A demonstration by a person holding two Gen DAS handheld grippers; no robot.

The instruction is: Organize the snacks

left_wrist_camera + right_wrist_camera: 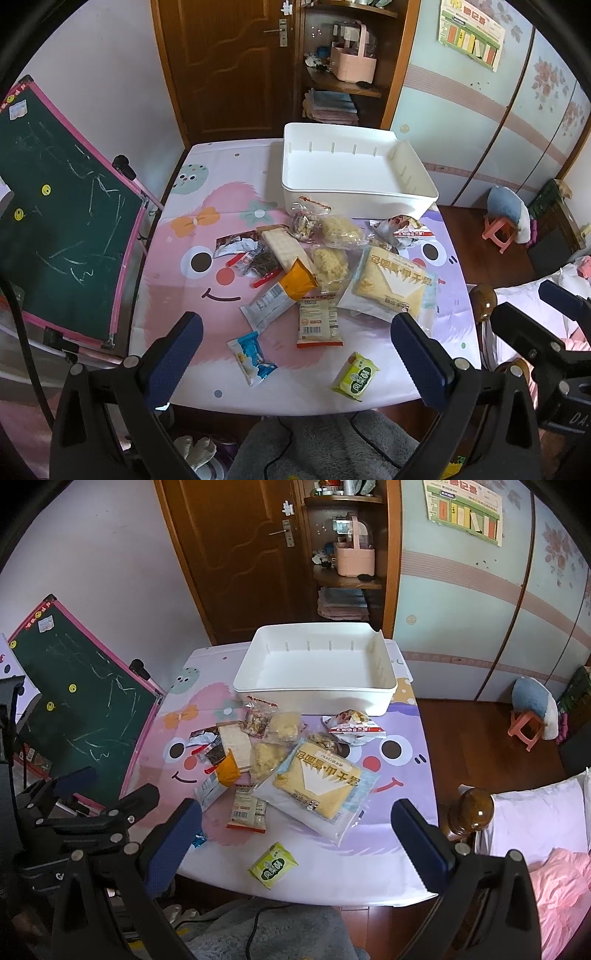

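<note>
An empty white bin (413, 184) (384, 698) stands at the far side of the table. Several snack packets lie heaped in front of it: a large yellow cracker bag (393, 286) (317, 784), an orange packet (297, 282), a red-and-white packet (318, 326) (248, 810), a blue candy packet (251, 356) and a green packet (356, 376) (273, 864) nearest me. My left gripper (295, 354) hangs open above the near table edge, holding nothing. My right gripper (297, 840) is open too, over the green packet, and its body (554, 347) shows in the left wrist view.
The table has a pink cartoon cloth (192, 229). A green chalkboard (62, 210) leans at its left. A wooden bedpost (474, 810) and pink bedding (561, 882) are at the right. A door (225, 62), shelves and a small pink stool (526, 727) lie beyond.
</note>
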